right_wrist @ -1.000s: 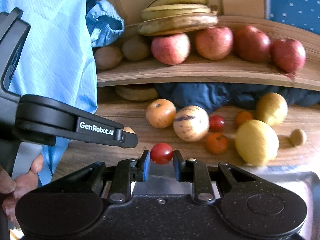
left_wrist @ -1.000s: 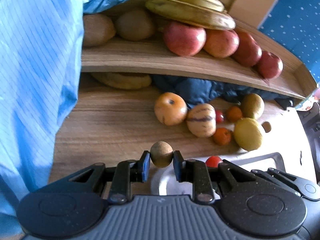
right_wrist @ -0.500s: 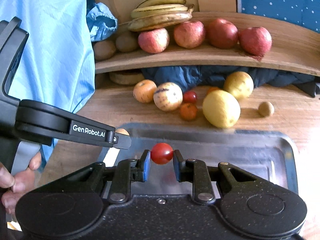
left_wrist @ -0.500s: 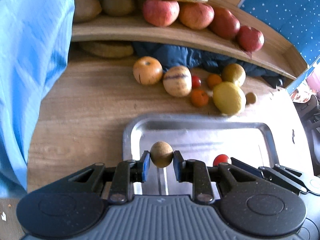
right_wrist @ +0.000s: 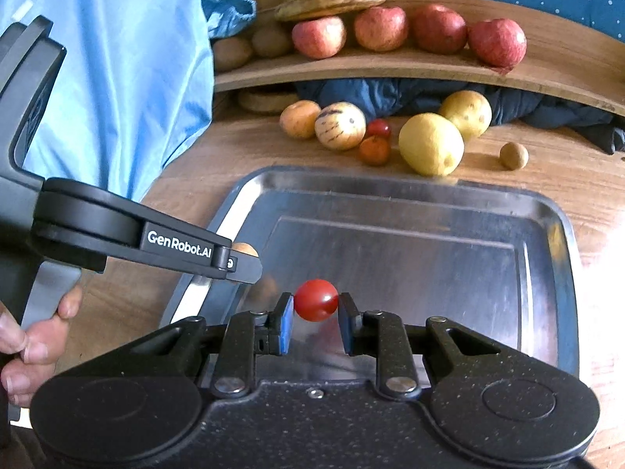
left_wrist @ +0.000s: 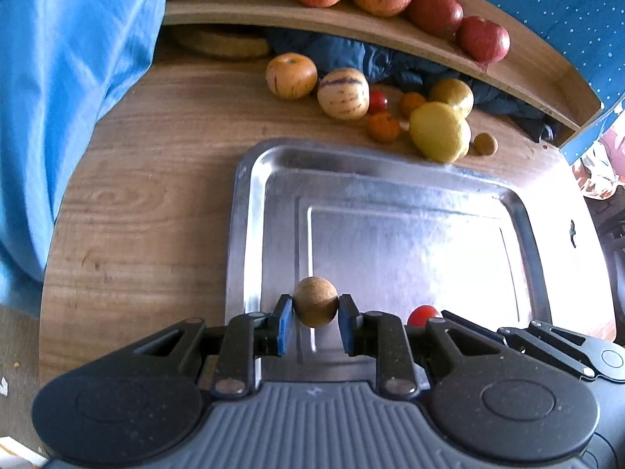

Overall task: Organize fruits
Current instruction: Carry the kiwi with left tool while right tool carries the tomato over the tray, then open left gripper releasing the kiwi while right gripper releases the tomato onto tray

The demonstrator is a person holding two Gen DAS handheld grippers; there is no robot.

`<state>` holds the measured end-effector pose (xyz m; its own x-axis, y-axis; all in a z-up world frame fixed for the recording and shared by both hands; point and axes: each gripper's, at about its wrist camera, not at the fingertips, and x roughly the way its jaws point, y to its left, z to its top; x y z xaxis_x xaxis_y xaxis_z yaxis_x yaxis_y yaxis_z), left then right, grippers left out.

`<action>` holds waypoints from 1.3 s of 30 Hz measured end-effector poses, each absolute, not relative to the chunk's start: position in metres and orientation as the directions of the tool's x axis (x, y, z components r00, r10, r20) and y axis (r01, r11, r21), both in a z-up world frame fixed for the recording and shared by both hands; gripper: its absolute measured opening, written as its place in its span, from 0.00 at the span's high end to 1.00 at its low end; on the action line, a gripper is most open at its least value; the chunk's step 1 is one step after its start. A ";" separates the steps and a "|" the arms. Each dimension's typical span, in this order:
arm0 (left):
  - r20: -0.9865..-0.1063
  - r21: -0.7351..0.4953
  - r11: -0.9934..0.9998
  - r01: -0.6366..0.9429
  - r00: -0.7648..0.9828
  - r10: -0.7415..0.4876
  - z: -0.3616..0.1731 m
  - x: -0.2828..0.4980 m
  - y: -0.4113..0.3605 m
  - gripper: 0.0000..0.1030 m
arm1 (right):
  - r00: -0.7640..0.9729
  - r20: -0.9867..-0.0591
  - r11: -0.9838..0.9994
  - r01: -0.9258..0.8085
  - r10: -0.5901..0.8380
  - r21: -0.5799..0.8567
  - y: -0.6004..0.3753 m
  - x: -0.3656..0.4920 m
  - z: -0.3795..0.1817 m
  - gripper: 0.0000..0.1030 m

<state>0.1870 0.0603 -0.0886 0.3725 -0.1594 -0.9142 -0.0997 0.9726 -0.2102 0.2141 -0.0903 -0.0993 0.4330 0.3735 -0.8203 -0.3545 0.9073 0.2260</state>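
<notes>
On the left gripper (right_wrist: 250, 264): "GenRobot.AI"

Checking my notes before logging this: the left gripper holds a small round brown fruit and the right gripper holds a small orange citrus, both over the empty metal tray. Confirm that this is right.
One detail is wrong. The right gripper holds a small round red cherry tomato, not an orange citrus, as the right wrist view shows. The rest stands: the left gripper holds the small round brown fruit, both over the empty metal tray.
</notes>
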 end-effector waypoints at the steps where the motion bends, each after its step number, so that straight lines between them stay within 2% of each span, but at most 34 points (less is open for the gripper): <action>1: -0.915 -0.208 0.973 -0.104 0.371 -0.156 -0.089 0.184 0.059 0.74 | 0.429 -0.822 0.906 -0.358 0.376 0.227 -0.090 0.212 -0.100 0.75; 21: -0.927 -0.179 0.973 -0.143 0.356 -0.118 -0.092 0.157 0.055 0.73 | 0.372 -0.849 0.892 -0.394 0.376 0.222 -0.091 0.188 -0.107 0.74; 27: -0.931 -0.166 0.974 -0.154 0.350 -0.103 -0.091 0.155 0.054 0.69 | 0.368 -0.849 0.888 -0.403 0.379 0.222 -0.091 0.187 -0.106 0.71; 31: -0.930 -0.157 0.975 -0.158 0.355 -0.093 -0.087 0.151 0.053 0.57 | 0.371 -0.847 0.887 -0.404 0.380 0.222 -0.091 0.185 -0.104 0.69; 32: -0.930 -0.153 0.976 -0.158 0.356 -0.089 -0.085 0.150 0.053 0.52 | 0.372 -0.847 0.888 -0.403 0.380 0.221 -0.092 0.185 -0.104 0.66; 34: -0.927 -0.149 0.977 -0.156 0.365 -0.083 -0.081 0.146 0.054 0.47 | 0.376 -0.845 0.888 -0.403 0.381 0.222 -0.092 0.184 -0.102 0.61; 37: -0.924 -0.127 0.979 -0.159 0.378 -0.059 -0.071 0.140 0.055 0.27 | 0.381 -0.841 0.885 -0.411 0.384 0.218 -0.094 0.181 -0.097 0.52; 39: -0.922 -0.121 0.980 -0.160 0.384 -0.052 -0.066 0.136 0.058 0.23 | 0.387 -0.837 0.883 -0.416 0.387 0.216 -0.095 0.178 -0.093 0.42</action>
<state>0.1362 0.0576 -0.0663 0.3844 -0.0516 -0.9217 -0.1598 0.9797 -0.1214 0.1782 -0.0950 -0.0933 0.3865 0.3872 -0.8371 -0.4161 0.8832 0.2165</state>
